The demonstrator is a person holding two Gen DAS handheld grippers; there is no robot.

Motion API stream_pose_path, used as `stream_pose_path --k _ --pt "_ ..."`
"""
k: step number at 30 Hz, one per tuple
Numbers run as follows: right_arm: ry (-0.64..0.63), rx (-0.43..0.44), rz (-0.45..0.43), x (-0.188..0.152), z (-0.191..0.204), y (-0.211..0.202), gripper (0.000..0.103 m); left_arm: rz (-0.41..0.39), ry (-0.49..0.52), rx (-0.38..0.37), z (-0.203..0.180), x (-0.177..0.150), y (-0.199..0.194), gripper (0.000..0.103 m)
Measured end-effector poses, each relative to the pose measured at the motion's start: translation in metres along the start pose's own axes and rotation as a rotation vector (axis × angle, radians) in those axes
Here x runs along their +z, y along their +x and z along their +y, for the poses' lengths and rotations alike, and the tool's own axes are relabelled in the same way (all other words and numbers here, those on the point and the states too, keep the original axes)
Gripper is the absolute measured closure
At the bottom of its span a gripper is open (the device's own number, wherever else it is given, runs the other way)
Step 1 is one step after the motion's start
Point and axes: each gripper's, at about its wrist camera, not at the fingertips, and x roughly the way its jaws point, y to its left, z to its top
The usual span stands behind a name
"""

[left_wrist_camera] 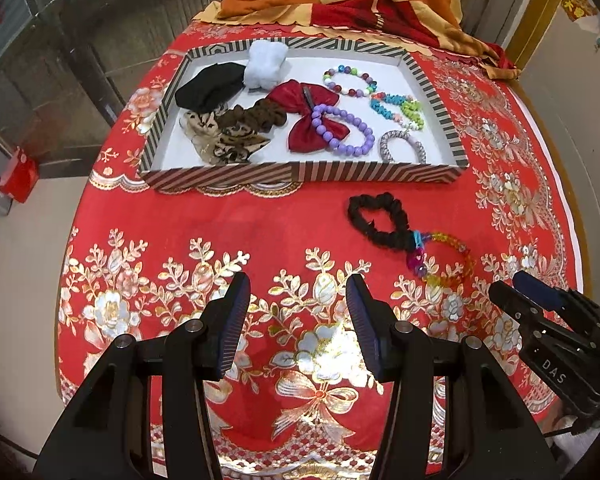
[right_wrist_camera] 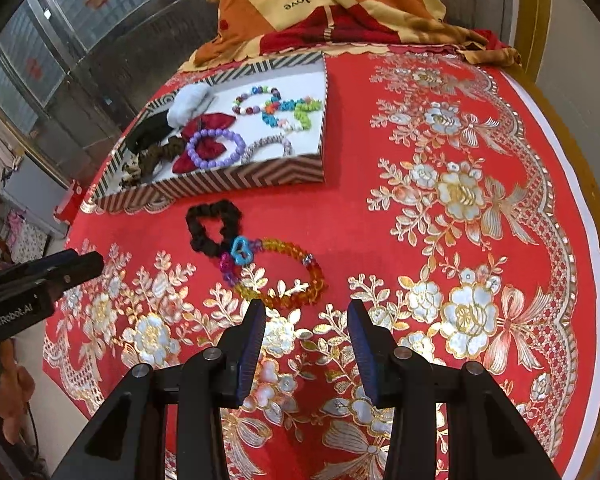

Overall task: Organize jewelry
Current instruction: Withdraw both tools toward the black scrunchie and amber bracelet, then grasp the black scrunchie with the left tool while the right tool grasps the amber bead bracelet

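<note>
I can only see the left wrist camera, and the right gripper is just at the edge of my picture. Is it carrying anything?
Observer: No. The right gripper is open, with only the tablecloth showing between its pads.
Operator: How does it line up with the rainbow bracelet?
Observer: The rainbow bracelet lies flat just ahead of the fingertips, a little toward the left finger.
Operator: Is it free of the black scrunchie?
Observer: I can't say for sure. A blue heart charm sits right where the bracelet meets the black scrunchie, against its edge.
</note>
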Motion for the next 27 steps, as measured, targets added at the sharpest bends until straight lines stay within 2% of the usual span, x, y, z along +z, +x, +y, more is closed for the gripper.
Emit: stream_pose_path --k 17,24,27 --pt "0.0 -0.021 0.034 0.013 -0.003 0.021 0.062 0.034 -0.011 -0.017 0.001 0.011 0.018 0.054" --pt "-0.018 -0.05 0.058 0.024 -0.002 0.041 0.062 0.07 -0.051 -0.094 0.005 0.03 0.042 0.054" --pt "-0.023 -0.062 0.061 0.027 -0.002 0.046 0.062 0.102 -0.037 -0.131 0.0 0.04 0.058 0.054"
